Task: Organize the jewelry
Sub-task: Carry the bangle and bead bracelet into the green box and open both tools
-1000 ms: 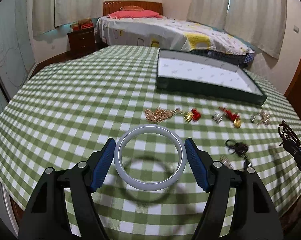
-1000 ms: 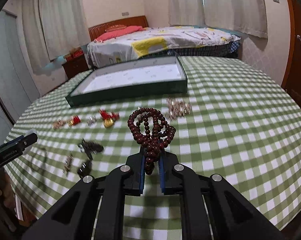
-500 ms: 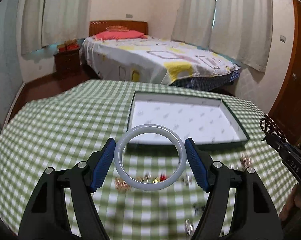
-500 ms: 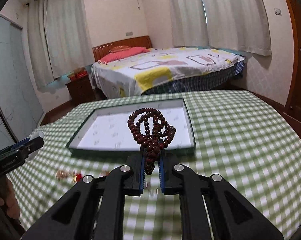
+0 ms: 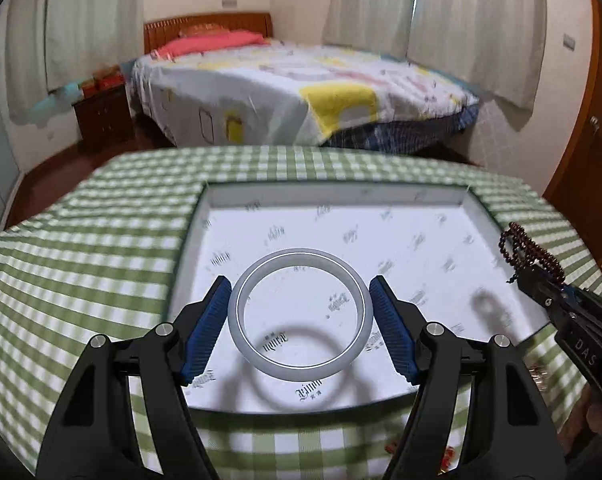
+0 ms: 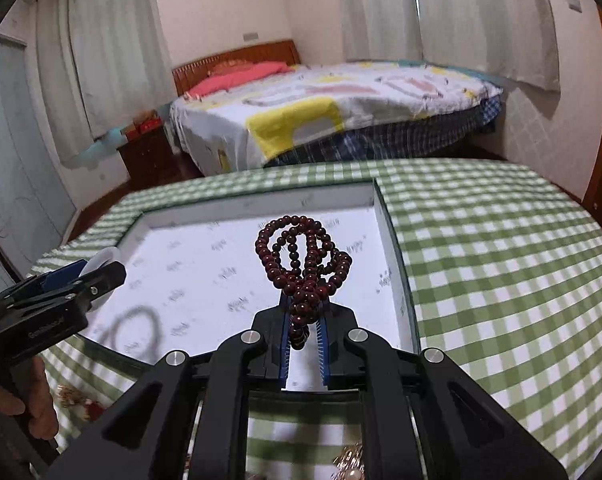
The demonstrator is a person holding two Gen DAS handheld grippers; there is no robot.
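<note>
1. Much of your loose jewellery is cut off. Only blurred gold and red trinkets (image 6: 75, 398) peek out at the near edge of the counter covered in green-and-white checked cloth (image 5: 101, 248), and you cannot tell the pieces apart. A few more glints show below your right hand-held gripper, too smeared to name.
2. Your left hand-held gripper (image 5: 299, 314) is angled down over the shallow dark-green tray with a white printed lining (image 5: 381, 240). Its blue ribbed pads (image 5: 205, 328) are spread wide and pinch the pale grey-white round bangle (image 5: 299, 362) at its two sides. The bangle hangs over the near part of the tray and throws a ring shadow on the lining.
3. Your right hand-held gripper (image 6: 304, 340) also slopes down. Its jaws are pressed together on the string of dark red-brown wooden beads (image 6: 303, 264), which bunches in loops above the fingertips, over the right half of the tray.
4. Part of your hand (image 6: 29, 400) shows at the lower left of the right wrist view, gripping the left tool's handle.
5. The tray's lining is bare, with free room between the two tools. Its raised rim lies just ahead of both tools' bodies. Beyond the counter's far edge stands a bed with a patterned white cover (image 5: 301, 92).
</note>
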